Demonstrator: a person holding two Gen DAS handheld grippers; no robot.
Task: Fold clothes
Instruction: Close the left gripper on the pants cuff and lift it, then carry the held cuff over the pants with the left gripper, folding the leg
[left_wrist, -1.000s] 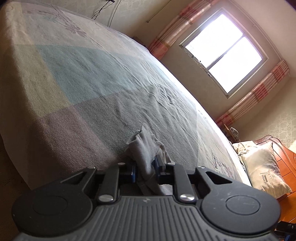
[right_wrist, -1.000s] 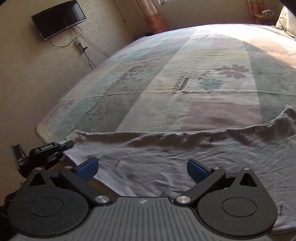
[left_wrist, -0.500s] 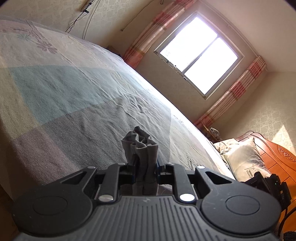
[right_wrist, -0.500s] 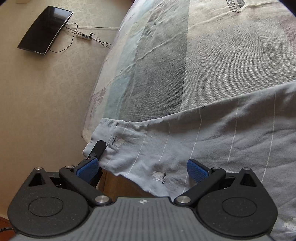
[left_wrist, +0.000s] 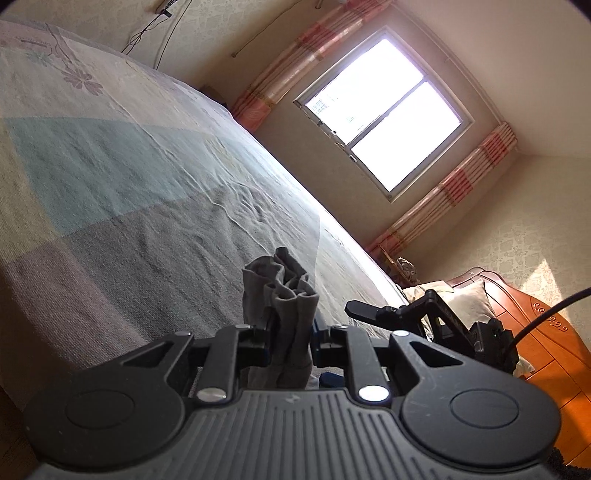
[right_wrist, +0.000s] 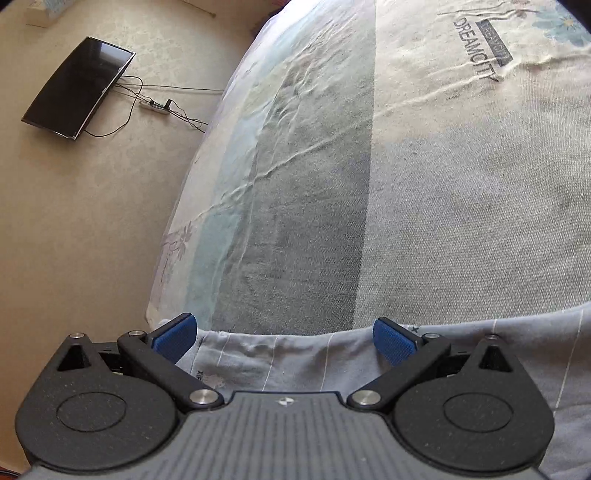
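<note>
My left gripper (left_wrist: 291, 334) is shut on a bunched corner of the grey garment (left_wrist: 282, 291), whose cloth sticks up in folds past the fingers above the bed (left_wrist: 147, 221). In the right wrist view the same grey garment (right_wrist: 295, 354), with thin white stripes, lies along the near edge of the bed (right_wrist: 461, 221). My right gripper (right_wrist: 284, 338) stands wide open just over that edge, its blue pads (right_wrist: 391, 341) on either side of the cloth without pressing it. The right gripper (left_wrist: 373, 312) also shows as a black finger at the right of the left wrist view.
A patchwork bedspread covers the bed. A window (left_wrist: 384, 118) with striped curtains is on the far wall, with a pillow (left_wrist: 469, 306) and wooden headboard (left_wrist: 535, 332) at right. A television (right_wrist: 79, 86) and power strip (right_wrist: 155, 106) hang on the wall left of the bed.
My right gripper rolled and came down along the garment's edge towards its left end, closer to the left gripper. The left gripper tilted up a little, still clamped on the bunched cloth.
</note>
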